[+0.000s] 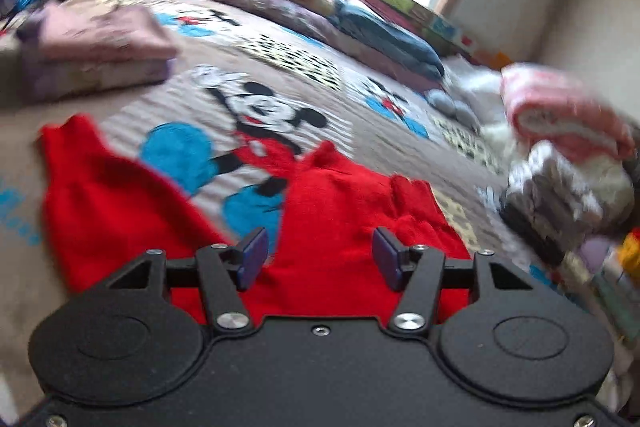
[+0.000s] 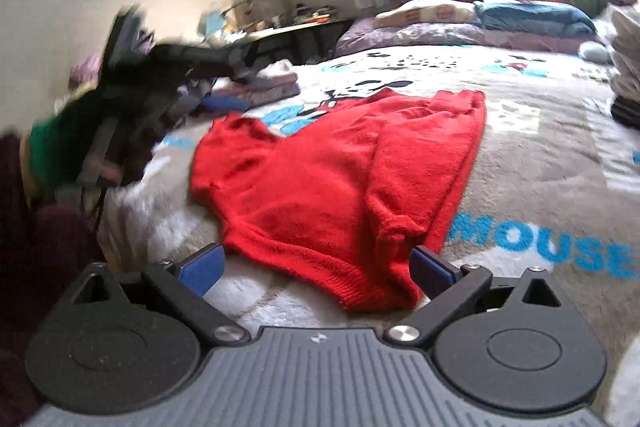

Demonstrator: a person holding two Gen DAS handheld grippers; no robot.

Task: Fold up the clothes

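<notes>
Grey plush bedspread (image 2: 540, 155) with cartoon mouse prints covered the whole bed, and on it the red knitted sweater (image 2: 340, 167) lay spread but not flat, one sleeve reaching away to the side. At the right edge of the bed stood a loose heap of unfolded laundry (image 1: 560, 163), and at the far left a small pile of folded lilac clothes (image 1: 92, 47).

My right gripper (image 2: 316, 267) hovered just over the near hem of the sweater, its jaws wide apart, holding nothing. My left gripper (image 1: 318, 259) was also apart and empty, above the red cloth. In the right view it appeared as a blurred dark shape, so I judged it was moving fast.

I judged the main danger was the thick, soft knit: the pads could catch only one layer, or catch the plush cover together with it, and the fold would come crooked. A sleeve left bunched could also be trapped inside.
</notes>
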